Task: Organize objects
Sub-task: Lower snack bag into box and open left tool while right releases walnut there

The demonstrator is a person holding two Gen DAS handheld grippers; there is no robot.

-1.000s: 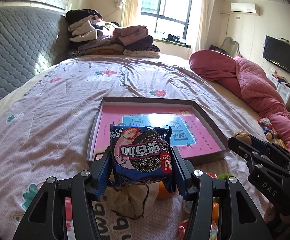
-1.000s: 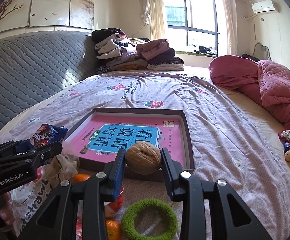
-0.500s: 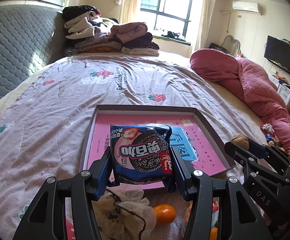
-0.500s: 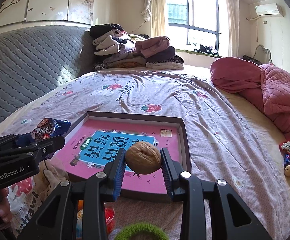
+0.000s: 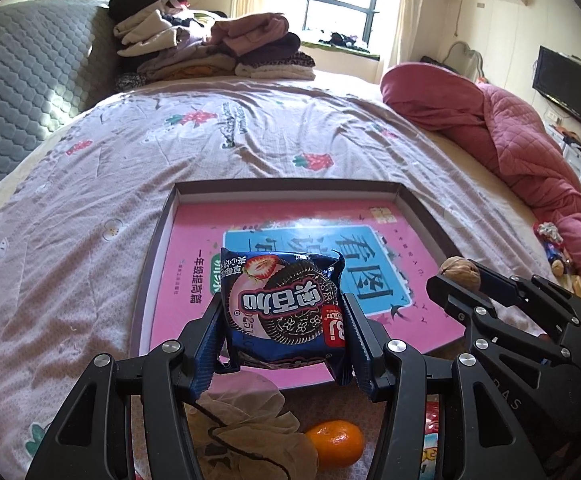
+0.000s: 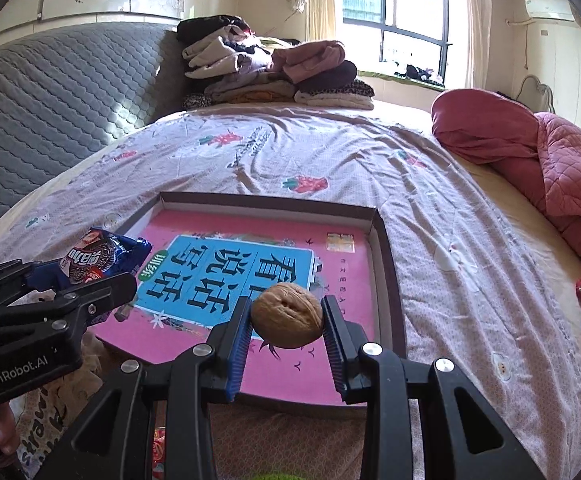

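Now left hand-held gripper (image 5: 284, 330) pinching cookie packet (image 5: 284, 310), right hand-held gripper (image 6: 286, 322) – walnut (image 6: 286, 316) clamped between pads

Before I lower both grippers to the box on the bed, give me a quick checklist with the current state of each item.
1. Left gripper pinches the cookie packet from both sides: ok.
2. Right gripper clamps the walnut between its pads: ok.
3. Shallow box lies flat on the bed, open side up: ok.
4. Free floor inside the box: ok; only the pink book lies in it, nothing on top.
5. The two grippers stay apart: ok; they stand side by side with a gap between them.
6. Height of the packet and the walnut above the book: cannot tell.
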